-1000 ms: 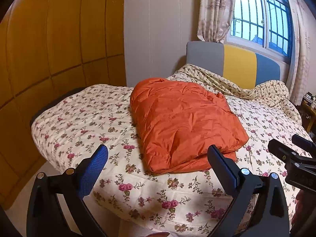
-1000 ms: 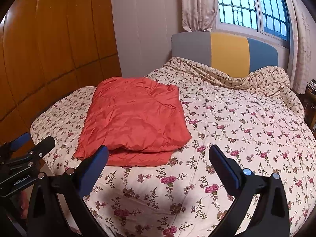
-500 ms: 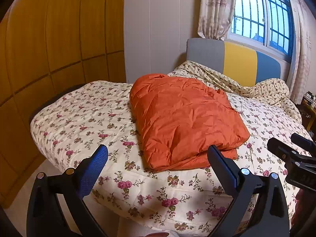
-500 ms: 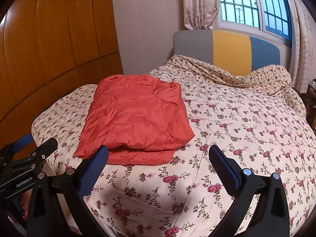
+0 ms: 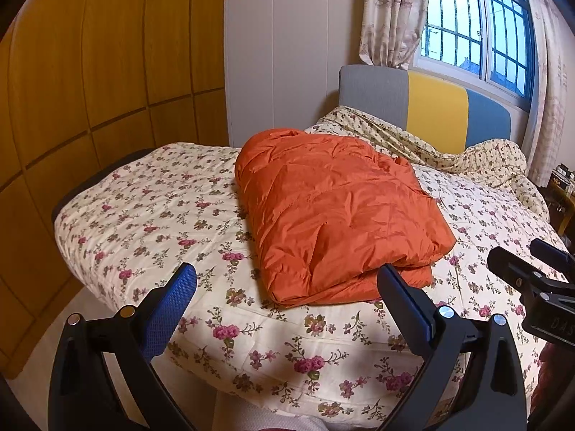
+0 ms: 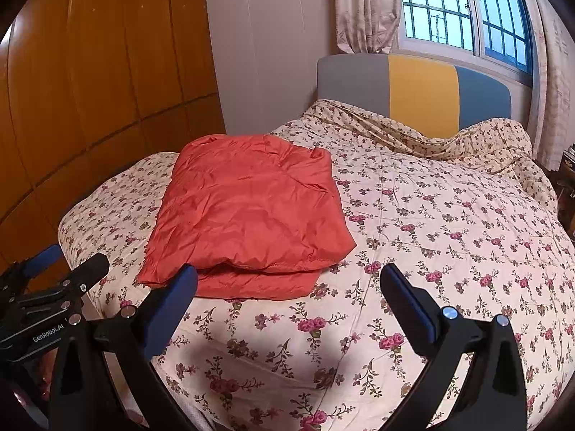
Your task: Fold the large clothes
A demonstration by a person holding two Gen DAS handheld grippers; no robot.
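An orange puffy jacket (image 5: 334, 215) lies folded into a thick rectangle on the floral bed cover (image 5: 151, 212). It also shows in the right wrist view (image 6: 248, 215), left of the bed's middle. My left gripper (image 5: 287, 287) is open and empty, held back from the jacket's near edge. My right gripper (image 6: 287, 287) is open and empty, near the jacket's near right corner and apart from it. Each gripper shows at the edge of the other's view: the right one (image 5: 532, 280) and the left one (image 6: 54, 287).
The bed (image 6: 449, 237) has a grey, yellow and blue headboard (image 6: 420, 89) under a barred window (image 6: 463, 18). A wooden wardrobe wall (image 5: 90, 89) runs along the left. A rumpled floral sheet (image 6: 413, 133) lies by the headboard. A nightstand (image 5: 560, 194) stands at the far right.
Both grippers have drawn back and up a little from the bed; the jacket sits slightly farther off. The jacket itself has not moved. Both stay open.
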